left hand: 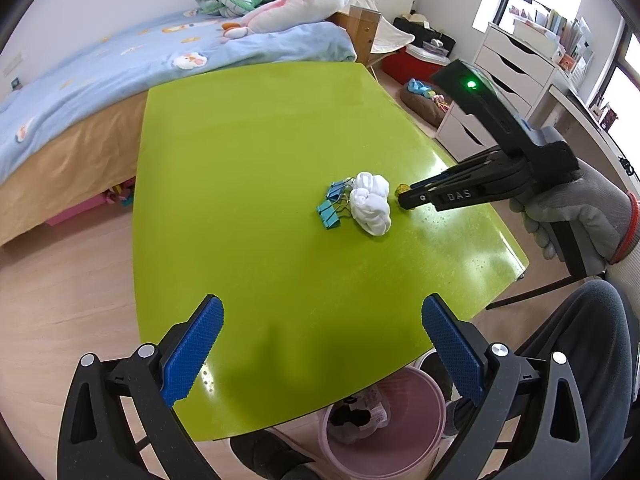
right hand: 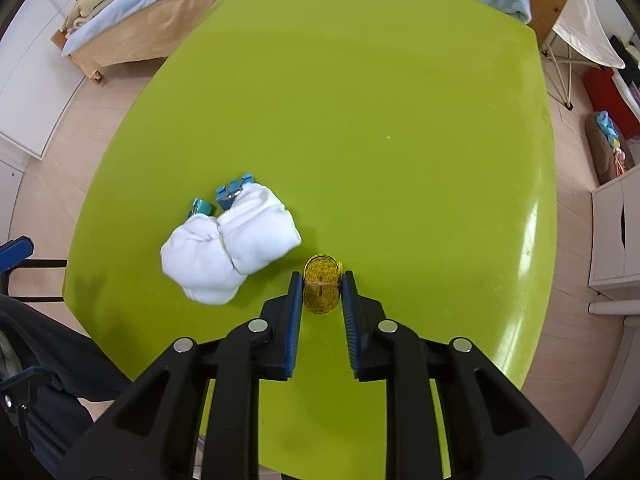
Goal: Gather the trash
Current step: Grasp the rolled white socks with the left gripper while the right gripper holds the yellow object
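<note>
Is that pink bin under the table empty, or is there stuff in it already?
Not empty. The left wrist view looks down into the pink bin, and crumpled white and black rubbish already lies inside. How full it is, I cannot tell.

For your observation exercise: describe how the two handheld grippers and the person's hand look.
Both the left gripper and right gripper have black frames, silver rivets and blue textured jaws. The right one carries "DAS" lettering and a green light. The right hand wears a grey glove with a red-trimmed cuff.

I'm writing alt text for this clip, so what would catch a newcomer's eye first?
The bright green table fills both views. Near its middle the right gripper is shut on a small yellow roll, beside a white rolled sock with blue binder clips touching its far side. The left gripper hangs open over the near edge, above a pink bin on the floor.
</note>
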The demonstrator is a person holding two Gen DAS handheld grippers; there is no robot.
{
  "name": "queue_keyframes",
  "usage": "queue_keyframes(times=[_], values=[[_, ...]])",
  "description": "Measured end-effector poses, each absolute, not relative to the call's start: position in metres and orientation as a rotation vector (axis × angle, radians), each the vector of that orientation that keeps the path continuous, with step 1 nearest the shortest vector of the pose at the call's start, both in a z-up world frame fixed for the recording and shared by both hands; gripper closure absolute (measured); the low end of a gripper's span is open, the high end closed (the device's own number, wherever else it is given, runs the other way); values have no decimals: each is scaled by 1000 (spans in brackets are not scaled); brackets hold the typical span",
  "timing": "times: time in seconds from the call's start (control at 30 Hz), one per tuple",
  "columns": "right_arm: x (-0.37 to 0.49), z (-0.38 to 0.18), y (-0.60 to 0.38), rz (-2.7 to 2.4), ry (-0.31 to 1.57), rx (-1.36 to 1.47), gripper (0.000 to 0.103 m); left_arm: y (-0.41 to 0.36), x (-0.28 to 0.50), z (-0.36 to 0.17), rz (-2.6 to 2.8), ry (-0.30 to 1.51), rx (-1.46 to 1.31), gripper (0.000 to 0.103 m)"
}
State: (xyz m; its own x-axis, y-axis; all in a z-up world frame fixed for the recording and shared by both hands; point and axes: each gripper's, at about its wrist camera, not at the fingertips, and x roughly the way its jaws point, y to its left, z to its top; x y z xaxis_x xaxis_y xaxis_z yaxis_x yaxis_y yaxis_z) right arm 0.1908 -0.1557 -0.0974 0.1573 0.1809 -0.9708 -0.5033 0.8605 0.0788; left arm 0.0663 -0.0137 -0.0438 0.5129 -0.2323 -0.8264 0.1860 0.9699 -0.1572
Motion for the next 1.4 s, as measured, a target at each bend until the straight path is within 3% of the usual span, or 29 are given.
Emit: queue_keyframes(times=[0.37, 0.8, 1.07, 1.17, 1.23, 1.4], values=[[176, -73, -185, 502, 1307, -203, 84, -39, 107, -33, -299, 1031, 15, 8], [172, -71, -217, 471, 1307, -183, 84, -68, 171, -65, -300, 1241, -103, 8], [172, -71, -227, 472, 1304, -165, 84, -67, 183, -85, -259, 1297, -203, 41], [171, -71, -229, 471, 1304, -162, 84, -68, 185, -87, -254, 1298, -219, 58], [171, -72, -230, 470, 1304, -160, 84, -68, 185, -88, -249, 1296, -221, 78], [171, -72, -229, 477, 1299, -157, 84, -72, 184, -84, -255, 1275, -194, 87]])
